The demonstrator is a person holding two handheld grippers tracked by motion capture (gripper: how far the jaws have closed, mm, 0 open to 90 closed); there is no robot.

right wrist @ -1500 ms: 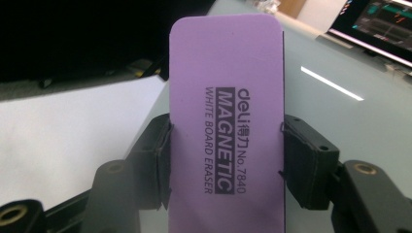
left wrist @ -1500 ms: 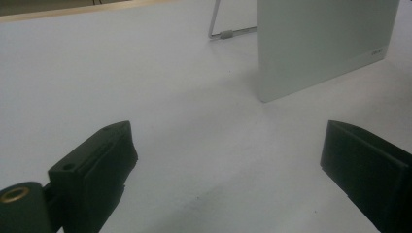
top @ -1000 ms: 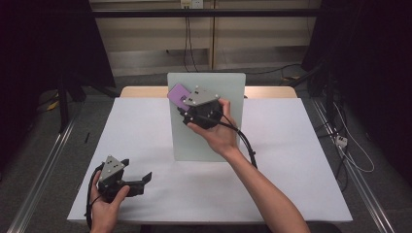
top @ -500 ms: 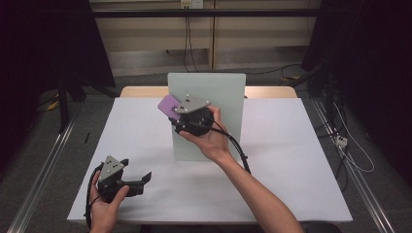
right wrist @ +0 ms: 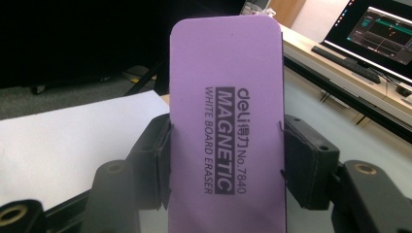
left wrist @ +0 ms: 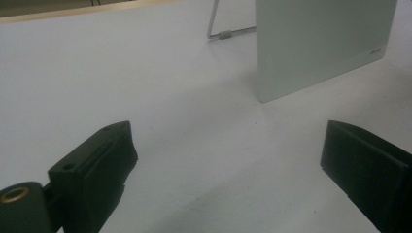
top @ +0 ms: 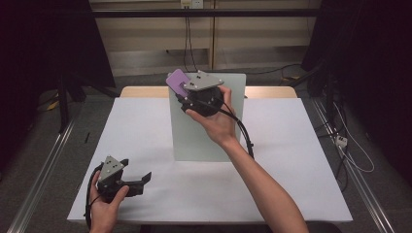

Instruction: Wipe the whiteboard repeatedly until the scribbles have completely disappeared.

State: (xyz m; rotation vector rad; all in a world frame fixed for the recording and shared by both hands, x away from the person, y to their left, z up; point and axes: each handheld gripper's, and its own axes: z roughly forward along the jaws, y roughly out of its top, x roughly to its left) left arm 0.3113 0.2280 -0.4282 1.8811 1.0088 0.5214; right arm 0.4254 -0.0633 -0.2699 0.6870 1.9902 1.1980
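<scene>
A purple whiteboard eraser (right wrist: pixel 226 97) with black lettering stands between the two black pads of my right gripper (right wrist: pixel 226 160), which is shut on its long sides. In the high view the eraser (top: pixel 176 81) sticks out up and left of the right gripper (top: pixel 187 94), held in the air at the upper left corner of an upright pale whiteboard (top: pixel 204 141). My left gripper (top: pixel 141 180) rests low at the table's front left, jaws wide apart with nothing between them. In the left gripper view the left gripper (left wrist: pixel 228 165) points toward the whiteboard (left wrist: pixel 320 43).
The white table (top: pixel 301 160) extends around the whiteboard on all sides. A wire stand (left wrist: pixel 221 29) props the whiteboard from behind. A monitor and keyboard (right wrist: pixel 374 34) sit on a desk off to the side. Dark floor and rails surround the table.
The right gripper dipped down and left with the eraser half a second ago, then rose again to the board's upper left corner. The left gripper has stayed put.
</scene>
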